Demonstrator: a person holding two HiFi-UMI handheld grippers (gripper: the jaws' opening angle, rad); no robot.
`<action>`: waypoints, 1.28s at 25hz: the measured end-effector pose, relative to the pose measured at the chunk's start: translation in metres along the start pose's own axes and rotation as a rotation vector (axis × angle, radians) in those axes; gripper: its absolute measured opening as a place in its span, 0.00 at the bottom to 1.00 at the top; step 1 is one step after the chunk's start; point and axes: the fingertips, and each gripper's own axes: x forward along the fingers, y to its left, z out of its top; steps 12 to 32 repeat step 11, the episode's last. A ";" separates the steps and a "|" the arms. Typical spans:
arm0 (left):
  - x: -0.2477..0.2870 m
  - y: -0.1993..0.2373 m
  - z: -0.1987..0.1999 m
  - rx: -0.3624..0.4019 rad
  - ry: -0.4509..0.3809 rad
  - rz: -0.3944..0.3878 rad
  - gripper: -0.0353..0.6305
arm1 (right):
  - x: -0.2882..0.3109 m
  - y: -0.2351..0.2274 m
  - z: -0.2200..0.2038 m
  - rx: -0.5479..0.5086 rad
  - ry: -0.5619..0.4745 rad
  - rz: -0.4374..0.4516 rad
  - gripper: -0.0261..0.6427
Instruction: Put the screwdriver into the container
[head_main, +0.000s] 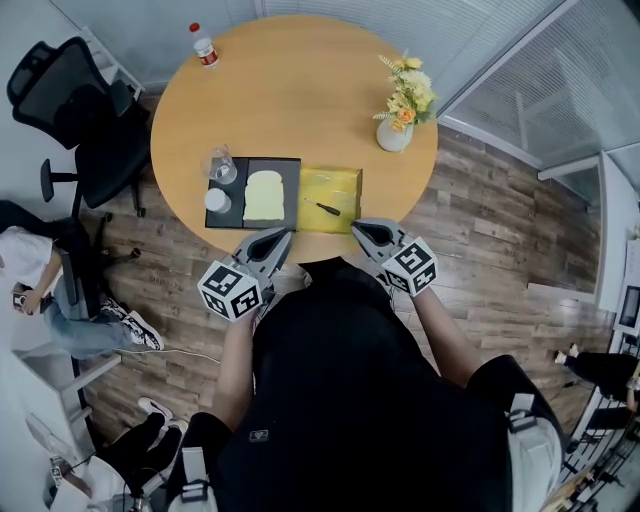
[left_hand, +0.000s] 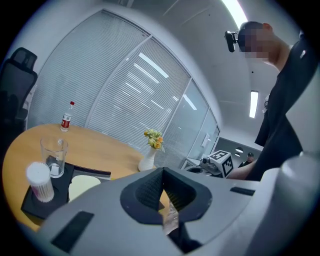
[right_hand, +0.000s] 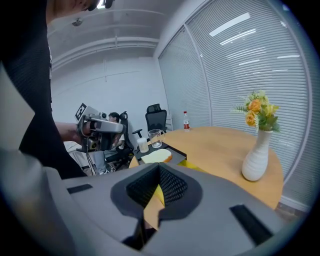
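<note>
We hold left gripper (head_main: 281, 238) and right gripper (head_main: 358, 228) closed, empty; the screwdriver (head_main: 328, 209) lies ahead inside the yellow container (head_main: 325, 184).

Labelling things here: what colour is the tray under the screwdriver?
The tray is yellow; the head view shows it best.

Top: black short-sleeved shirt (head_main: 350, 390), filling the lower centre of the head view.
Legs: pale grey trousers (head_main: 535, 455), probably, at lower right.
Head: small black camera (left_hand: 230, 40), upper right of the left gripper view.
Left gripper (head_main: 283, 235): grey shell, dark ridged pads, white cube with black square markers.
Right gripper (head_main: 357, 227): same build.
</note>
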 end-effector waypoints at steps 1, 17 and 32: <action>0.000 0.001 -0.001 0.003 0.003 0.001 0.06 | 0.001 0.000 -0.001 0.001 -0.002 -0.001 0.05; 0.010 0.001 0.003 -0.018 0.000 -0.013 0.06 | -0.002 -0.010 -0.006 0.093 -0.020 -0.011 0.05; 0.010 0.001 0.003 -0.018 0.000 -0.013 0.06 | -0.002 -0.010 -0.006 0.093 -0.020 -0.011 0.05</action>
